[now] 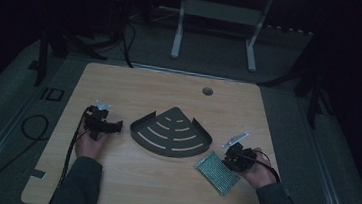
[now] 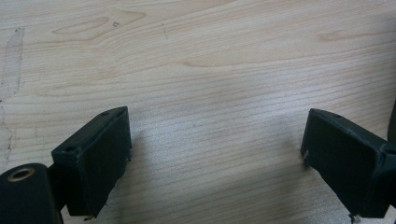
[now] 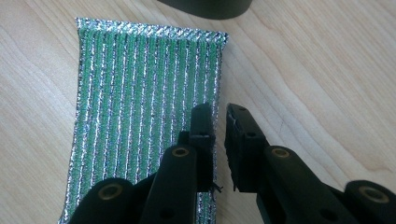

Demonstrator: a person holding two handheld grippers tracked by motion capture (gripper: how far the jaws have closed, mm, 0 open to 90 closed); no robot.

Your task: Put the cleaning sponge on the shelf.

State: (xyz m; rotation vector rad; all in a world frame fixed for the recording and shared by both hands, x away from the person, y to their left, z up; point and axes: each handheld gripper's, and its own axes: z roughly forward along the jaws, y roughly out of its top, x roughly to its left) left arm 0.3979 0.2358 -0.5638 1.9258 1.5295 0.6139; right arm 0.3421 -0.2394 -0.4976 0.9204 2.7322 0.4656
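High view puts the green-and-silver scouring cloth (image 1: 218, 172) flat on the table (image 1: 135, 85), just off the near right corner of the dark fan-shaped corner shelf (image 1: 171, 132), which sits mid-table and serves as the landmark. The right hand-held gripper (image 1: 229, 158) hovers over the cloth's far right edge, on the side away from the shelf's centre. In the right gripper view its jaws stand only a narrow slit apart, one tip over the cloth's (image 3: 144, 93) long edge and the other over bare wood beside it; no fabric is visibly caught between them, so I read it as nearly closed but holding nothing. The left hand-held gripper (image 1: 109, 125) waits just to the left of the shelf, and the left gripper view shows its jaws spread wide over bare wood with nothing between them. By my judgement the step in hand is taking up the cloth at its edge. The next move likely calls for lowering the right tips to straddle that thin edge, then closing firmly, since a flat cloth may slip out of a shallow bite.
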